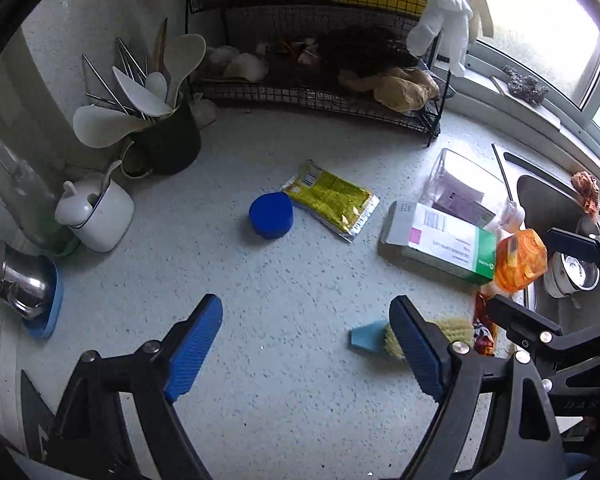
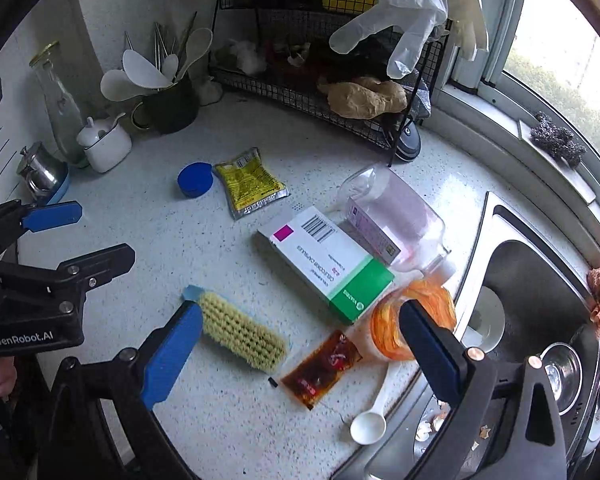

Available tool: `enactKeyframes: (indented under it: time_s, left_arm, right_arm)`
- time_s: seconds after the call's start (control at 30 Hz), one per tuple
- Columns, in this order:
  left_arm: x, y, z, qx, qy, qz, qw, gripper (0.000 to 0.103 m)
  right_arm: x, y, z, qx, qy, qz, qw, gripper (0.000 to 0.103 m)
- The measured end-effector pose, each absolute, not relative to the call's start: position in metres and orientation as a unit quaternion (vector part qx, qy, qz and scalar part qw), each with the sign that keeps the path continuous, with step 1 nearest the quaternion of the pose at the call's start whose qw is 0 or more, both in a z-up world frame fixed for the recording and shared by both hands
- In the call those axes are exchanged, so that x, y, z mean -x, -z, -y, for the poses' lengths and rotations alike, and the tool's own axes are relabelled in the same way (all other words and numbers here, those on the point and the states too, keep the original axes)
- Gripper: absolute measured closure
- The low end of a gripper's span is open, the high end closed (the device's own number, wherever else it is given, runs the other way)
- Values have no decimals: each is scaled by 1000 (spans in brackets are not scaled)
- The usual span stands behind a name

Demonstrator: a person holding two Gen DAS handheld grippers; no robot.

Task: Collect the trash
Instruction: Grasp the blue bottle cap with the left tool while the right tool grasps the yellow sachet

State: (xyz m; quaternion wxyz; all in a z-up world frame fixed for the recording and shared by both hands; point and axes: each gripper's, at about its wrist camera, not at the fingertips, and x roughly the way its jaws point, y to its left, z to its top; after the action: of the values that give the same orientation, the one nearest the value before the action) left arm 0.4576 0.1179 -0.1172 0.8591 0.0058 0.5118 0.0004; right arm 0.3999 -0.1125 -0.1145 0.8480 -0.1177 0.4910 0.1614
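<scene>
Left wrist view: left gripper [image 1: 306, 346] hangs above the speckled counter [image 1: 260, 280], jaws spread wide, nothing between them. Right gripper [image 2: 300, 354] likewise agape and empty. Trash lies scattered on the counter — blue lid [image 2: 195, 179] touching the yellow packet [image 2: 250, 186], medicine box [image 2: 328, 264] beside a clear bottle [image 2: 396, 224], sauce sachet [image 2: 320, 368] near the scrub brush [image 2: 240, 332].
</scene>
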Motion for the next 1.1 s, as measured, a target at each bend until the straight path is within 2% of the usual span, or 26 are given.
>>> enactKeyframes:
  time_s: [0.33,0.63,0.7,0.77,0.8,0.83,0.87,1.1]
  left_arm:
    - [-547,165,-159,-9,18,-552,834,19]
    - [-581,200,-166,-9,48,-577,815,19]
    - [-584,205,-164,-17,47,-579,814,26]
    - [-586,211,-165,-16,48,-585,809,44]
    - [-586,210,-164,-19,47,-579,814,47]
    - [-585,209,-163,-18,50,-578,815,56]
    - [-585,208,-163,-19,52,-577,815,60]
    - [-569,197,-175,11,29,-558,829,60]
  right_arm:
    - [-479,146,77,144,-135,-515,834,4]
    - [-504,157,68,151,-126,-532,824,4]
    - [-508,159,67,151,-125,-533,823,4]
    - [-509,158,68,152,-124,-533,823,4]
    - [-508,157,68,154,-124,-534,822,4]
    - [-508,157,68,155,-125,-534,822,4]
    - [-508,155,68,155,-125,-533,822,4]
    - [-502,145,61,170,-147,-518,825,4]
